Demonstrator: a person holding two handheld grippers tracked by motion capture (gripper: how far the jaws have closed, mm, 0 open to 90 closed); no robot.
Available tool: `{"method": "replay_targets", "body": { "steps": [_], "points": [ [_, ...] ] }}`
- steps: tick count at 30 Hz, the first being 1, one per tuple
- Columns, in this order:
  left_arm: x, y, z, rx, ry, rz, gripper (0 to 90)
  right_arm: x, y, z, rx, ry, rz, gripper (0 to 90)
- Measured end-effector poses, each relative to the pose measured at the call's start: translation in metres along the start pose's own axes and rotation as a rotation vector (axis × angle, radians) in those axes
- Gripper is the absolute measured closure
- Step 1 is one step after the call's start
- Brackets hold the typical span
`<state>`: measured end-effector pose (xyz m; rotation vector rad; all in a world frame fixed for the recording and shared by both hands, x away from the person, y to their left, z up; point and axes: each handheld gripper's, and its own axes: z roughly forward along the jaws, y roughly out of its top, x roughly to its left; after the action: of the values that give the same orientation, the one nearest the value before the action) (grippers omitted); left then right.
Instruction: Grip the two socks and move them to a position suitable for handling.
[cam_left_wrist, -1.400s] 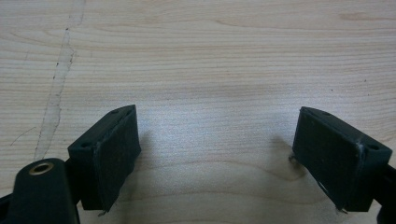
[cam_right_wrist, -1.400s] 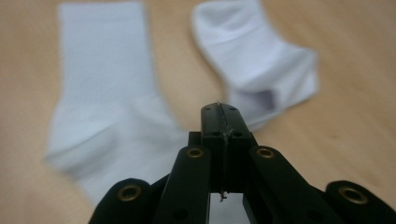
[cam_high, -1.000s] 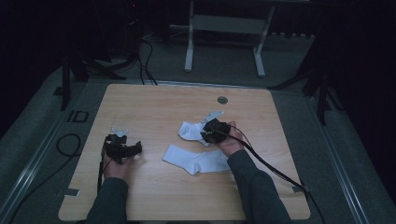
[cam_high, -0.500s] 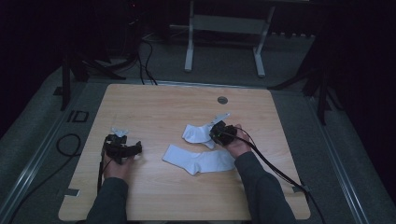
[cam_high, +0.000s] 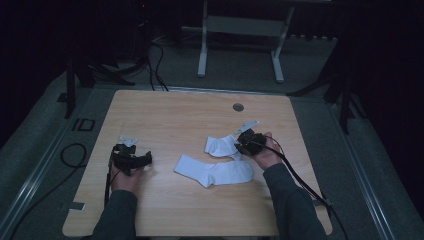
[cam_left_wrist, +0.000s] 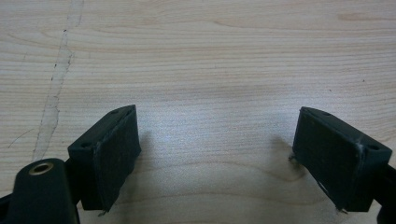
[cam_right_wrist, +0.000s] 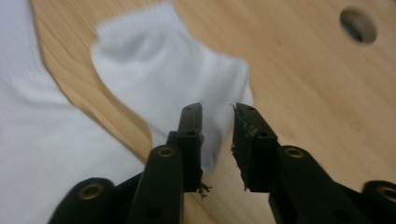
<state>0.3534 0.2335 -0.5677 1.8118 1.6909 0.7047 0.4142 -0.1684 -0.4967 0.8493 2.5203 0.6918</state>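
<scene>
Two white socks lie on the wooden table (cam_high: 175, 115). The longer sock (cam_high: 212, 171) (cam_right_wrist: 42, 140) lies flat at the middle. The smaller sock (cam_high: 221, 146) (cam_right_wrist: 173, 70) sits just beyond it to the right. My right gripper (cam_high: 243, 144) (cam_right_wrist: 217, 121) is at that smaller sock's right end. Its jaws have just been opening, and the sock's edge sits loosely between them with a gap showing. My left gripper (cam_high: 141, 160) (cam_left_wrist: 217, 140) rests at the table's left, its jaws spread wide over bare wood with nothing between them.
A round cable hole (cam_high: 238, 107) (cam_right_wrist: 358, 24) sits in the table beyond the right gripper. Cables trail from both grippers off the front edge. A white frame stand (cam_high: 240, 30) is on the floor behind the table.
My right hand has shifted to the right, and the smaller sock has been drawn out flatter in that direction. The left hand and the longer sock have stayed put.
</scene>
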Motion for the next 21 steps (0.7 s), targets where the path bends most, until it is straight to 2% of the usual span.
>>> {"method": "replay_targets", "body": {
  "steps": [4, 10, 14, 17, 21],
  "points": [
    [0.0, 0.0, 0.0, -0.001, -0.001, 0.002, 14.8, 0.01, 0.018, -0.002, -0.032, 0.027, -0.024, 65.8],
    [0.0, 0.0, 0.0, 0.001, -0.001, 0.003, 14.8, 0.031, 0.038, 0.015, -0.022, 0.067, -0.062, 61.7],
    [0.0, 0.0, 0.0, 0.002, -0.001, 0.003, 14.9, 0.038, 0.043, 0.026, -0.012, 0.089, -0.064, 58.0],
    [0.0, 0.0, 0.0, 0.002, -0.001, 0.003, 14.9, 0.04, 0.046, 0.04, 0.013, 0.1, -0.043, 53.6],
    [0.0, 0.0, 0.0, 0.002, -0.001, 0.001, 14.9, 0.041, 0.044, 0.048, 0.017, 0.114, -0.014, 51.6]
  ]
}}
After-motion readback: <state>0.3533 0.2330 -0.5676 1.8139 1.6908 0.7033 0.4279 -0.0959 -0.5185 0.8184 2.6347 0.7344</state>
